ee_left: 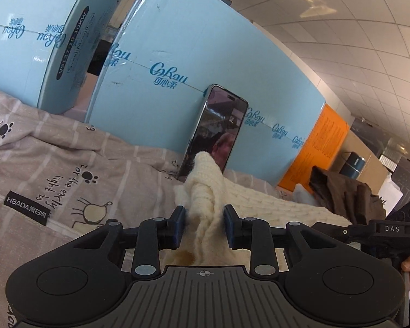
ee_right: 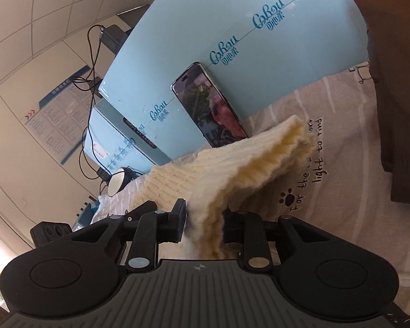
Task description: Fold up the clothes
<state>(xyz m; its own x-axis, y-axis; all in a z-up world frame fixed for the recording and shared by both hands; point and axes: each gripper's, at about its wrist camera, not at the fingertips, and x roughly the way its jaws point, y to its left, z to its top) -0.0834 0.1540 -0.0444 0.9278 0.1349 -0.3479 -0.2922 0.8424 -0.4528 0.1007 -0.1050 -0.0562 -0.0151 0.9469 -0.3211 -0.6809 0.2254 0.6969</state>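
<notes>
A cream knitted garment lies on a beige printed bedsheet. My left gripper is shut on a bunched edge of it, which rises between the fingers. The garment spreads to the right toward my right gripper, whose body shows at the right edge of the left wrist view. In the right wrist view my right gripper is shut on another edge of the cream garment and holds it lifted off the bedsheet, with the ribbed hem hanging open ahead.
Large light-blue boxes stand behind the sheet, with a phone leaning on one. A brown garment lies at the right, also in the right wrist view. An orange box and a mug sit at the sides.
</notes>
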